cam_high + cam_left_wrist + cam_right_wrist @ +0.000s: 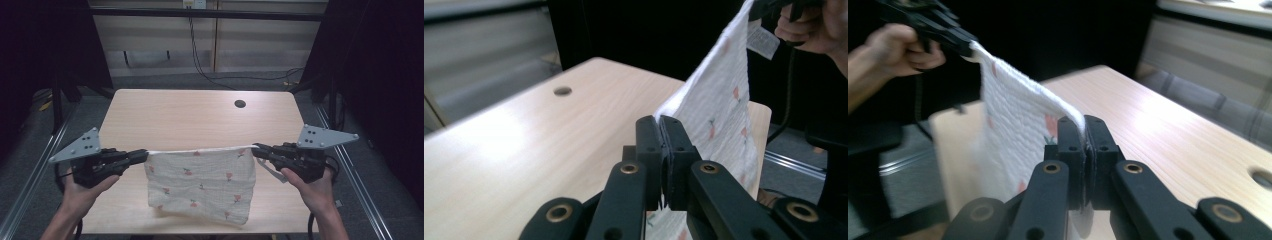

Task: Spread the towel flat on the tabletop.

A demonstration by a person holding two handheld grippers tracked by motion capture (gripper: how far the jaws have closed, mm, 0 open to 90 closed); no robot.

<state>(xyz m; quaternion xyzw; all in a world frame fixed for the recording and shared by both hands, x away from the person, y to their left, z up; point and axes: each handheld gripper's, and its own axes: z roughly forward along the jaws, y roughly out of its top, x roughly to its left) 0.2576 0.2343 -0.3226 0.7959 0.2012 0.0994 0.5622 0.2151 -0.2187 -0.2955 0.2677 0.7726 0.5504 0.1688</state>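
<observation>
- The near edge of the worktop [125, 220] lies just in front of the person, and the lower hem of the cloth [202, 182] hangs over this near part of the worktop.
- To the left and to the right of the cloth the worktop surface is bare wood, and both hands are held beyond its side edges, over the grey floor [30, 165].
- The cloth is white with small red flowers; it is stretched between the two grippers, with its top edge pulled into an almost straight line.
- The left gripper [141, 156] has its fingers pressed together on the top left corner of the cloth; in the left gripper view the fabric comes out between the closed fingers [649, 145] and goes up toward the other hand.
- The right gripper [258, 150] has its fingers closed on the top right corner; in the right gripper view the white edge enters between the fingers [1071, 145].
- A small white label [763, 41] hangs from the cloth near the right gripper.
- Both forearms come in from the bottom, each hand wrapped around its gripper, and the two grippers point inward toward each other, nearly level.
- Farther away the worktop is free up to its far edge, where a round hole [240, 104] is near the right corner.
- Behind the worktop black cables [200, 65] run down along a light wall.
</observation>
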